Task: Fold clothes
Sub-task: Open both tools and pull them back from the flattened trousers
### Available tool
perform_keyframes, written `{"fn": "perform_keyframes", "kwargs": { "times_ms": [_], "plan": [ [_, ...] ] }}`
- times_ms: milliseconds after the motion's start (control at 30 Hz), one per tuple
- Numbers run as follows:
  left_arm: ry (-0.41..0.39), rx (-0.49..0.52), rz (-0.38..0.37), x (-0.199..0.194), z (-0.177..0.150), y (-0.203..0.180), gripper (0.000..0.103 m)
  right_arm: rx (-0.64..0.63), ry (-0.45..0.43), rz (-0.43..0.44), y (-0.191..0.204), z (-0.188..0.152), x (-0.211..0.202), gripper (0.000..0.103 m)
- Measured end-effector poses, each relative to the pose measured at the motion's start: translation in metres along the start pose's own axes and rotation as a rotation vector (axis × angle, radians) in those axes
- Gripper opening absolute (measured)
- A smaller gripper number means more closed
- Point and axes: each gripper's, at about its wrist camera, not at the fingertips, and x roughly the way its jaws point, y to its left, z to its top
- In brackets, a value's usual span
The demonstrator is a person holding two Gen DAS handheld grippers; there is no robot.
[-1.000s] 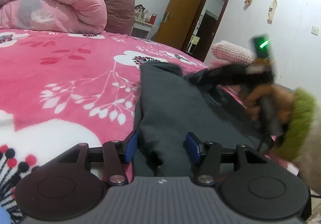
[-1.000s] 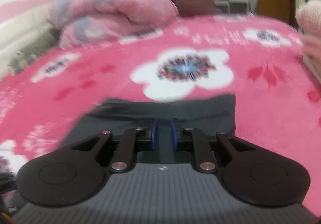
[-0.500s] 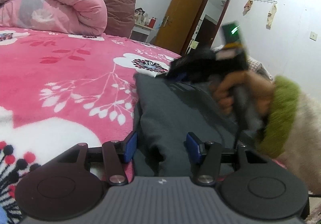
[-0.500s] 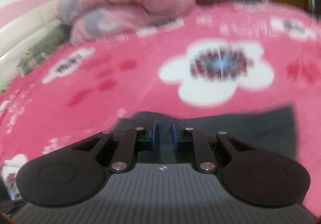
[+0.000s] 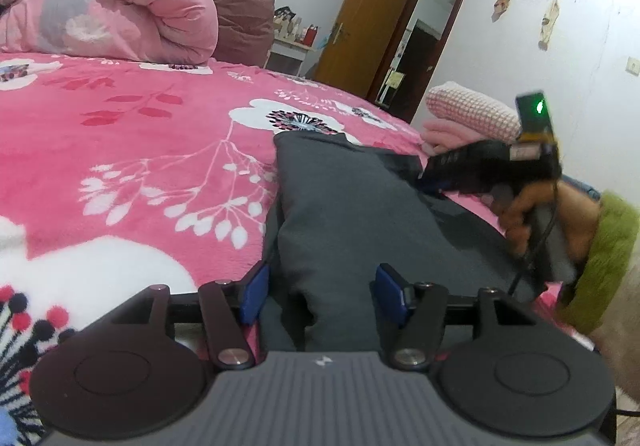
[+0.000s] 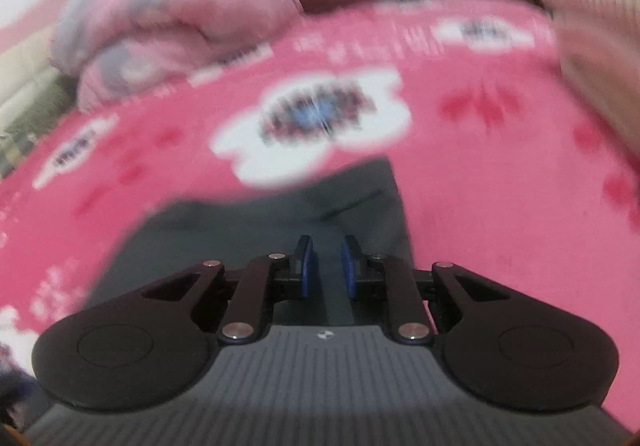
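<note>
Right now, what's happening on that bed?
A person is folding a dark grey cloth garment on the pink floral blanket. The left gripper sits at the garment's near edge, jaws apart with a fold of fabric between them; they have just been opening. The right gripper, held in a hand with a green cuff, is nearly closed over the garment's far side; that view is too blurred to confirm a pinch.

soft even indoor light, no glare; left view sharp with fisheye-bent edges; right view smeared by motion blur.
</note>
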Motion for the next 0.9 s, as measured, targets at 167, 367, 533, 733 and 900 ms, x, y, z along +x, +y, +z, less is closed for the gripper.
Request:
{"fn": "perform_keyframes", "kwargs": {
  "times_ms": [167, 367, 533, 733, 900],
  "plan": [
    [-0.007, 0.032, 0.078, -0.02, 0.012, -0.01, 0.067, 0.079, -0.083, 0.062, -0.01, -0.007, -0.029, 0.016],
    [-0.064, 0.14, 0.11, -0.047, 0.028, -0.037, 0.074, -0.03, -0.199, 0.138, -0.008, -0.032, -0.116, 0.023],
    [0.018, 0.221, 0.068, -0.029, 0.025, -0.069, 0.074, -0.091, -0.207, 0.184, -0.01, -0.087, -0.143, 0.023],
    [0.162, 0.342, 0.145, 0.004, 0.003, -0.088, 0.074, -0.072, -0.164, 0.115, -0.018, -0.131, -0.117, 0.023],
    [0.177, 0.375, 0.177, -0.002, 0.0, -0.094, 0.075, -0.048, -0.255, 0.129, -0.022, -0.129, -0.159, 0.023]
  ]
}}
